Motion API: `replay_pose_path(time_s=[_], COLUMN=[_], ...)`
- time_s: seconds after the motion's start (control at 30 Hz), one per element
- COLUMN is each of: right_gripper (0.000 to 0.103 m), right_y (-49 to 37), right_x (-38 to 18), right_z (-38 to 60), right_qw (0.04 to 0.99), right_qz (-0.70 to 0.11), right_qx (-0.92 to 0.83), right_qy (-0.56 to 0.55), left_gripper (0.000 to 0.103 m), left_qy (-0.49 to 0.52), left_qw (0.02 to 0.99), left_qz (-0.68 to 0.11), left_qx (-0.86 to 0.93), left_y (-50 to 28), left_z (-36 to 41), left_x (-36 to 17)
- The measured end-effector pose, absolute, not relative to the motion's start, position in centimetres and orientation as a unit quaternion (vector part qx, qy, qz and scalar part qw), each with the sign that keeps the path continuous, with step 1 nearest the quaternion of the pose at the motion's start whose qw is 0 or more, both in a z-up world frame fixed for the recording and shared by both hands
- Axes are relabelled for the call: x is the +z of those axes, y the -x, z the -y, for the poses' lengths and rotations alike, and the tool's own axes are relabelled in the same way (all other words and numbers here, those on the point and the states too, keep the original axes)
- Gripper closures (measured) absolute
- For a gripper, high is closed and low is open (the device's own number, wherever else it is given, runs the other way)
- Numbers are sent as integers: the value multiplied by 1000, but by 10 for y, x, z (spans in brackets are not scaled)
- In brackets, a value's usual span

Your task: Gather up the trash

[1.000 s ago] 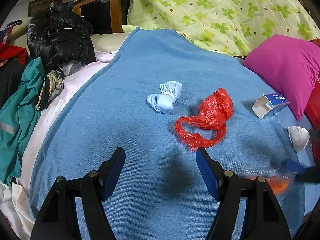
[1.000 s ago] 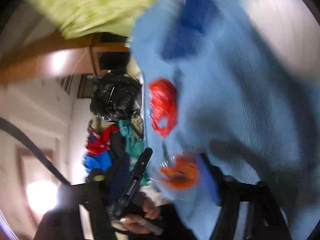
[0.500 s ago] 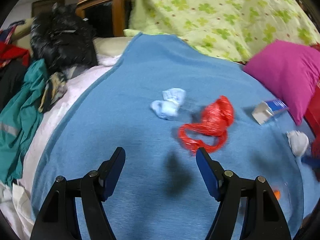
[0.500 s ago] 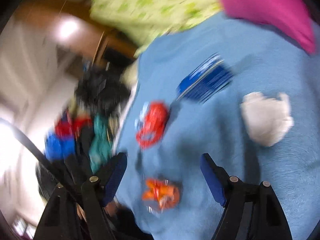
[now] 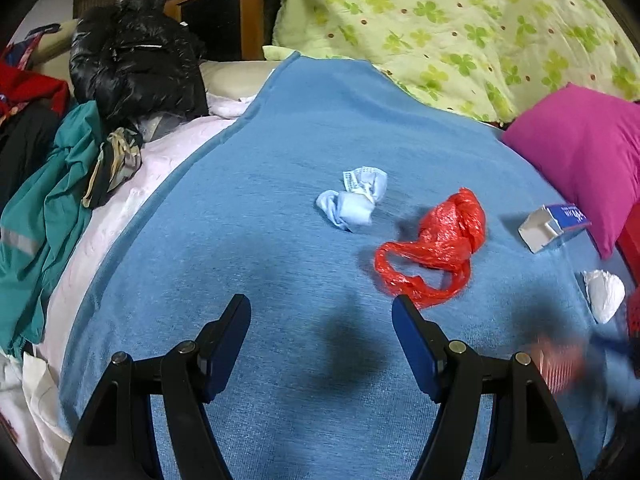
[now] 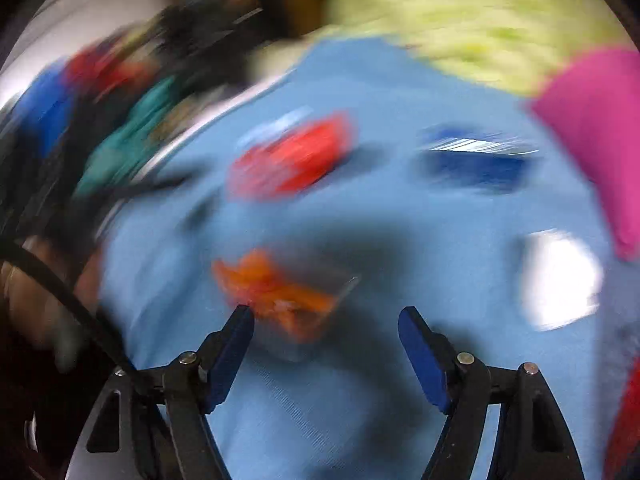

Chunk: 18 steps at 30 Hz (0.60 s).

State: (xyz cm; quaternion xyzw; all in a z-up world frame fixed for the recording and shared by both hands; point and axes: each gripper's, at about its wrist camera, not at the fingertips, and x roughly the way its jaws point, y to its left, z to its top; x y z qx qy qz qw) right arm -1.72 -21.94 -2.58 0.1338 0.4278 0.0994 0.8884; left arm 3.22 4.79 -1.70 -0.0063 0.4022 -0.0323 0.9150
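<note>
Ahead of our left gripper (image 5: 321,312), jaws spread over bare blue blanket (image 5: 248,240), nothing between them, we see from left to right a crumpled pale blue wrapper (image 5: 354,204), a knotted red plastic bag (image 5: 440,244), a small white-and-blue carton (image 5: 554,226) lying on its side with its open end showing nothing inside, and a white paper wad (image 5: 604,294). Our right gripper (image 6: 326,316) is also spread wide; a blurred orange wrapper (image 6: 276,284) lies just beyond its left fingertip.
</note>
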Motion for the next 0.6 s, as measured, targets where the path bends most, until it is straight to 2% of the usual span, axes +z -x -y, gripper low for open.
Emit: replay_pose_path(time_s=[0.07,0.1,0.37,0.6], right_gripper=[25,25,25,25], right_y=[8,8,19,28], right_x=[-34,-34,-10,9], right_z=[253,263,255,298], right_qw=[867,864,900,909], right_qz=[-430,-425,-384,-334], right_qx=[62,42,40,-18], right_qy=[-246,-265,-205,-249], left_gripper=[29,29,29,29], left_qy=[-1,-2,12,-1], left_qw=[916,916,917,924], left_qz=[-401,-400,-396,-360], left_qx=[-32,-31,-42,-129], left_y=[-31,-32,-29,-12], left_z=[-47,-48,-53,-27], left_x=[-17,-17,-13,-1])
